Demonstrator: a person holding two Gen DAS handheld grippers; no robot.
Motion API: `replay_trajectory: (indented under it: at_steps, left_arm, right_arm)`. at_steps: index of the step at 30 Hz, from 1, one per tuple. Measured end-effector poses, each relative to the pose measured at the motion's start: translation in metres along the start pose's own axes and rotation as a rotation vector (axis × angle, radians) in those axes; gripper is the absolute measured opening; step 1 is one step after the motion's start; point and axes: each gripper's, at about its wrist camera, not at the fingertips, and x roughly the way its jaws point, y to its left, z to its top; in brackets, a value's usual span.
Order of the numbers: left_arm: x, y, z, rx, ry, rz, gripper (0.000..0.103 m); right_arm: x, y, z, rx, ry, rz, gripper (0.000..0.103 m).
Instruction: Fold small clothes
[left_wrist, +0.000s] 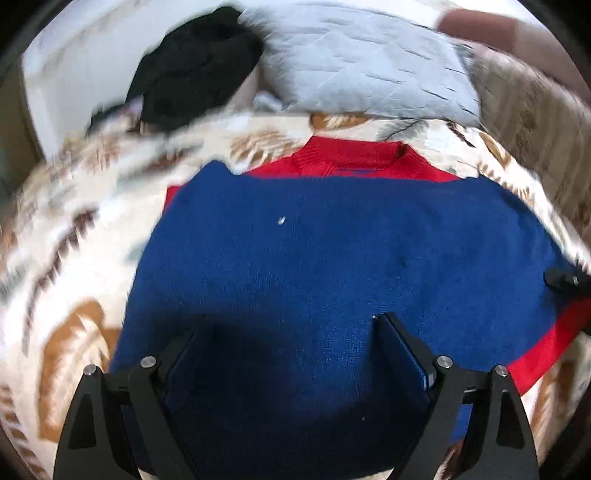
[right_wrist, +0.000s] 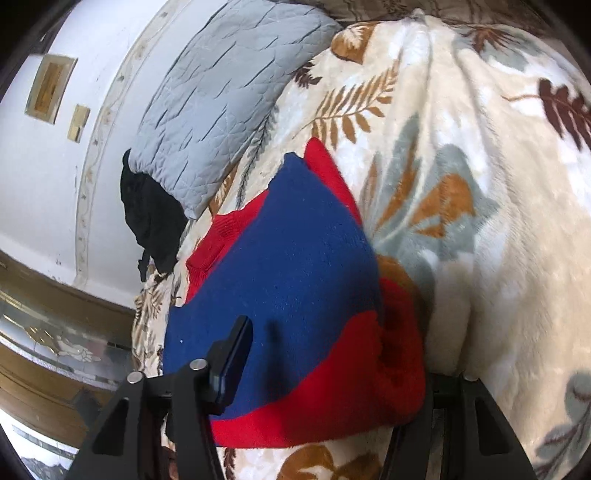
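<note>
Left tongs (left_wrist: 291, 343) released above sweater (left_wrist: 332, 251); right tongs (right_wrist: 325, 369) clenched on sweater's red edge.

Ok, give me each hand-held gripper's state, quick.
Left hand-held gripper: open, jaws wide above the blue and red sweater, holding nothing.
Right hand-held gripper: sweater's red edge between its fingers; grip cannot be told.

A bed lies under a cream blanket (right_wrist: 480, 229) printed with brown and grey-green leaves — a grey quilted pillow (right_wrist: 229, 99) rests at its head beside a white wall (right_wrist: 40, 177), in bright, daylight-like light.
</note>
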Motion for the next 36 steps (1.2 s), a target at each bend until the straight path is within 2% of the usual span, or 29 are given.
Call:
replay_trajectory:
  at_steps: [3, 7, 11, 14, 17, 20, 21, 22, 25, 28, 31, 33, 35, 36]
  left_arm:
    - [0.000, 0.003, 0.001, -0.022, 0.013, -0.026, 0.090]
    - [-0.002, 0.002, 0.000, -0.014, 0.014, -0.025, 0.090]
    - [-0.003, 0.003, 0.001, -0.019, 0.018, -0.027, 0.090]
    - [-0.010, 0.006, 0.003, -0.038, -0.001, -0.034, 0.090]
    - [-0.011, 0.010, 0.005, -0.052, -0.009, -0.028, 0.090]
    - [0.001, 0.008, 0.001, -0.028, 0.027, -0.011, 0.090]
    - [0.000, 0.007, 0.000, -0.017, 0.020, -0.004, 0.090]
    - [0.000, 0.006, 0.001, -0.016, 0.022, -0.005, 0.090]
    - [0.000, 0.008, 0.001, -0.025, 0.027, -0.015, 0.090]
    - [-0.001, 0.008, 0.000, -0.023, 0.028, -0.016, 0.090]
    - [-0.006, 0.017, 0.002, -0.063, 0.029, -0.058, 0.090]
    - [-0.016, 0.036, 0.005, -0.137, 0.005, -0.094, 0.090]
    - [-0.030, 0.065, 0.010, -0.228, -0.051, -0.099, 0.090]
    - [-0.036, 0.079, 0.012, -0.269, -0.074, -0.094, 0.090]
  right_arm:
    - [0.005, 0.002, 0.002, -0.023, 0.015, -0.038, 0.020]
    - [0.005, 0.009, 0.002, -0.069, 0.018, -0.068, 0.020]
    - [0.004, 0.000, 0.002, -0.004, 0.013, -0.025, 0.024]
    - [0.005, 0.000, 0.004, 0.011, 0.018, -0.002, 0.037]
    - [0.006, 0.004, 0.004, 0.004, 0.022, -0.007, 0.040]
    - [0.009, 0.001, 0.006, 0.016, 0.025, -0.002, 0.040]
    - [0.010, 0.001, 0.006, 0.008, 0.026, -0.007, 0.040]
    - [0.010, 0.003, 0.007, -0.008, 0.027, -0.028, 0.032]
    - [0.010, 0.012, 0.007, -0.064, 0.028, -0.081, 0.021]
    - [0.007, 0.019, 0.008, -0.086, 0.024, -0.096, 0.018]
    - [0.001, 0.037, 0.012, -0.138, -0.004, -0.107, 0.017]
    - [-0.003, 0.059, 0.018, -0.186, -0.026, -0.101, 0.016]
    - [-0.008, 0.095, 0.024, -0.275, -0.066, -0.100, 0.016]
    - [-0.012, 0.124, 0.024, -0.340, -0.100, -0.083, 0.016]
